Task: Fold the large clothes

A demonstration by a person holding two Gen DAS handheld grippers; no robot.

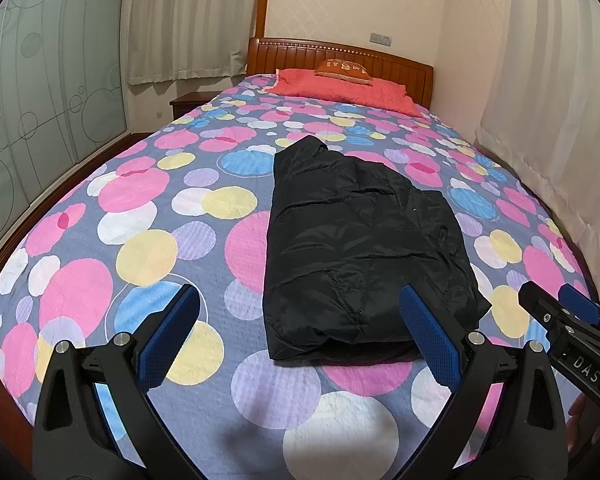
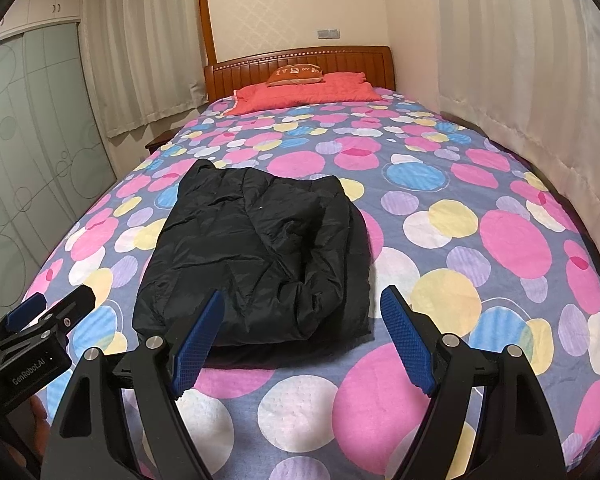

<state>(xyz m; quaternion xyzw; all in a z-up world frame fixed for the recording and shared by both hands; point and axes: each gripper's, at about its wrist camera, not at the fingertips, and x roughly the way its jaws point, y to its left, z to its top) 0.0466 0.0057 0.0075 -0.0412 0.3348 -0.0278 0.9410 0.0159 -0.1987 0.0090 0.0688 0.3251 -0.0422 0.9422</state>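
Note:
A black padded jacket (image 1: 360, 240) (image 2: 260, 256) lies folded into a thick oblong in the middle of the bed, its near edge toward me. My left gripper (image 1: 300, 300) hangs open above the bedspread, short of the jacket's near left corner, nothing between its blue pads. My right gripper (image 2: 302, 300) is open too, held in front of the jacket's near right corner without touching it. The right gripper's tip (image 1: 556, 304) shows at the right edge of the left wrist view. The left gripper's tip (image 2: 52, 308) shows at the left edge of the right wrist view.
The bed has a bedspread (image 1: 140, 248) printed with pink, yellow and blue circles. A red pillow (image 1: 340, 88) with a small orange cushion (image 1: 344, 68) lies by the wooden headboard (image 2: 300, 60). Curtains (image 2: 520, 80) hang close along the right side; a frosted wardrobe (image 1: 40, 100) stands left.

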